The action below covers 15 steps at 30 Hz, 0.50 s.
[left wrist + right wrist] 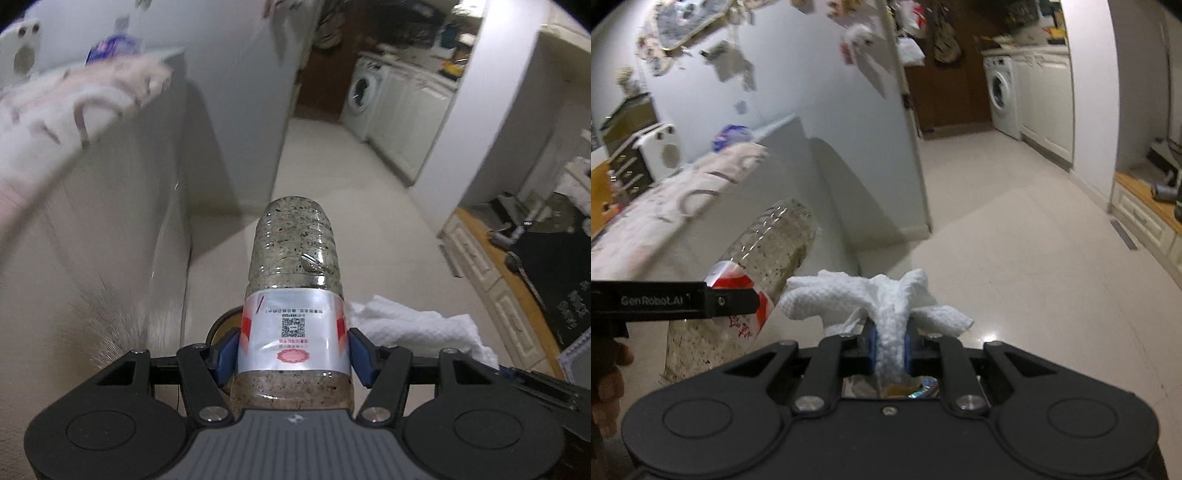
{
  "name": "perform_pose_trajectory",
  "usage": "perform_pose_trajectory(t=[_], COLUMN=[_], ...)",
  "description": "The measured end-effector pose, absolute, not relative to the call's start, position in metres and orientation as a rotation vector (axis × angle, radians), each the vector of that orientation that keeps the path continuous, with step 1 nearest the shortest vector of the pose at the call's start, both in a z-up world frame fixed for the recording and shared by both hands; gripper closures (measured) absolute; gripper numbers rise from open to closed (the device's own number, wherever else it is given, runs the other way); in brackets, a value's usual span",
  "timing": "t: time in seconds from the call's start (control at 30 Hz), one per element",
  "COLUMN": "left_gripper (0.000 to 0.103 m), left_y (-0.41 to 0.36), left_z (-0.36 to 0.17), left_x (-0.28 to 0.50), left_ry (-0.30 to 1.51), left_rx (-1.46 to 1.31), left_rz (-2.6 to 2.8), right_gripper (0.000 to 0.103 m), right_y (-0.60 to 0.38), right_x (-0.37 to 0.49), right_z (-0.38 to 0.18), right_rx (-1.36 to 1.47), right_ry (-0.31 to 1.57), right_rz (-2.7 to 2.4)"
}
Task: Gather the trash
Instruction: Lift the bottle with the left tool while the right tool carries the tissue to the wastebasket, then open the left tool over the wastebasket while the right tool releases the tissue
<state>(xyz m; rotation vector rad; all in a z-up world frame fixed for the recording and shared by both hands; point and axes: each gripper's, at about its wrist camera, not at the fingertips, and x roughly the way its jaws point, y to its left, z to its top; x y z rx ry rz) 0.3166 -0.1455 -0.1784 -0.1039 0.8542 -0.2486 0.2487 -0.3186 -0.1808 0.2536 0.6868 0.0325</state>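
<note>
my left gripper (293, 347) clamps the clear, speckled plastic bottle (295, 258) by its label, my right gripper (889, 345) pinches the crumpled white paper towel (875, 295) just right of the bottle, and i judge a loose towel flap could tear free.

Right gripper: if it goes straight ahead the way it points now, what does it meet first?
Probably nothing near. The right gripper, shut on the paper towel, points over bare floor; depth is unclear.
</note>
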Motion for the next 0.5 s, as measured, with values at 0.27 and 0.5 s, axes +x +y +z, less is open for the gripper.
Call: perform_pose_trajectory(t=[0.27, 0.5], left_gripper=[0.042, 0.042], left_y=[-0.148, -0.157], left_z=[-0.267, -0.355], left_x=[0.399, 0.454], left_ry=[0.957, 1.068], left_rx=[-0.172, -0.226], left_rz=[-0.139, -0.126], right_gripper=[0.088, 0.088], right_y=[-0.317, -0.322], right_x=[0.336, 0.393], right_z=[-0.261, -0.339], right_rx=[0.316, 0.469], right_ry=[0.795, 0.893], right_rz=[-0.014, -0.111])
